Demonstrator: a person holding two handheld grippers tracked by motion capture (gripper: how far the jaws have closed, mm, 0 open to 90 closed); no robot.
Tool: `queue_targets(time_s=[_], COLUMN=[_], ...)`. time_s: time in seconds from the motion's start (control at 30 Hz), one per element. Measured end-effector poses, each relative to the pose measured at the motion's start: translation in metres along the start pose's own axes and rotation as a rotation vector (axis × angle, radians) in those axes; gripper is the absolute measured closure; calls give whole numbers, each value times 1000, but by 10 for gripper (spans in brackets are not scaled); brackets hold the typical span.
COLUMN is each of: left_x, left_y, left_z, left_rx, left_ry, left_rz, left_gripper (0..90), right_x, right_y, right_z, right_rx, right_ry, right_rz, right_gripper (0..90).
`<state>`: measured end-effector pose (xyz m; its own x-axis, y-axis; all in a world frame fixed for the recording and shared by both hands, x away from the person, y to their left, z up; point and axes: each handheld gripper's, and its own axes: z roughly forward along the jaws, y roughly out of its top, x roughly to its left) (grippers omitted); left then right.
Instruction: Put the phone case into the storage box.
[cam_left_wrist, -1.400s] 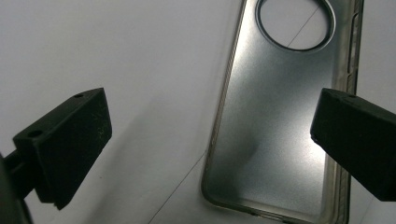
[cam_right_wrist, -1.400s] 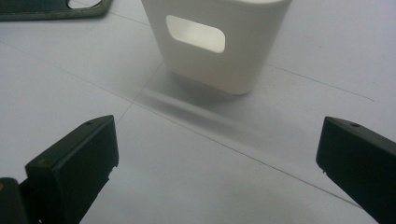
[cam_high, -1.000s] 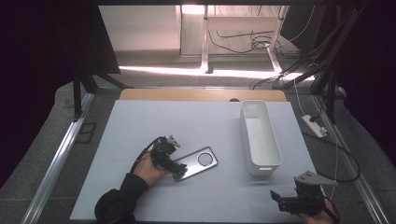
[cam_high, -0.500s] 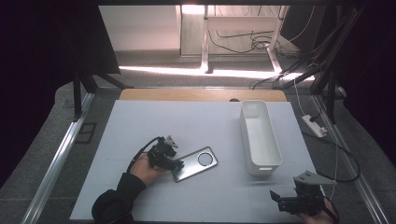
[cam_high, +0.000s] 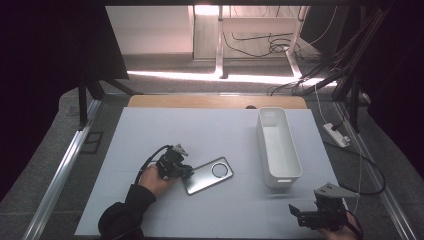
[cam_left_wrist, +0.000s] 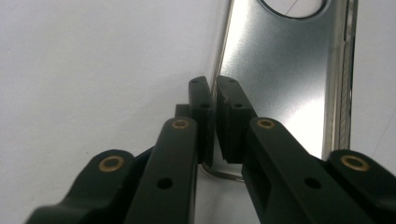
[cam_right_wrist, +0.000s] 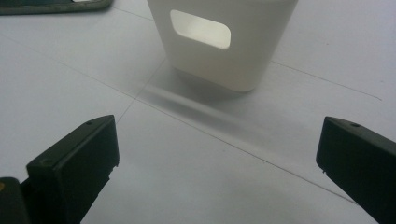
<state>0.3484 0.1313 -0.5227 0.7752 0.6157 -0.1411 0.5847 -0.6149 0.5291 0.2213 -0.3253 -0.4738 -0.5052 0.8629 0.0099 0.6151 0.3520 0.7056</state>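
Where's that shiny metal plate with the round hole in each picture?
High view: metal plate lies left of centre, beside the left gripper.
Left gripper view: upper right, its edge between the jaws.
Right gripper view: top left corner.
Shared landmark: white bin.

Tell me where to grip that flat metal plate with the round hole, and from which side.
Grip the metal plate by its raised edge at the plain end, far from the hole, coming from the person's side. It lies too flat to pinch elsewhere. The left gripper has just closed there, one finger either side of the rim.
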Motion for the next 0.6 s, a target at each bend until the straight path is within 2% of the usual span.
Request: queue_targets(time_s=[0.3, 0.6], left_x=[0, -6], left_y=[-2, -3], left_z=[0, -3], left_rx=[-15, -34], left_ry=[-4, 7], left_rz=[-22, -18], left_gripper=[894, 895], right_x=[0, 0], right_y=[0, 0], right_z=[0, -1], right_rx=[1, -2], right_ry=[0, 0], right_rz=[-3, -2], right_gripper=[0, 0])
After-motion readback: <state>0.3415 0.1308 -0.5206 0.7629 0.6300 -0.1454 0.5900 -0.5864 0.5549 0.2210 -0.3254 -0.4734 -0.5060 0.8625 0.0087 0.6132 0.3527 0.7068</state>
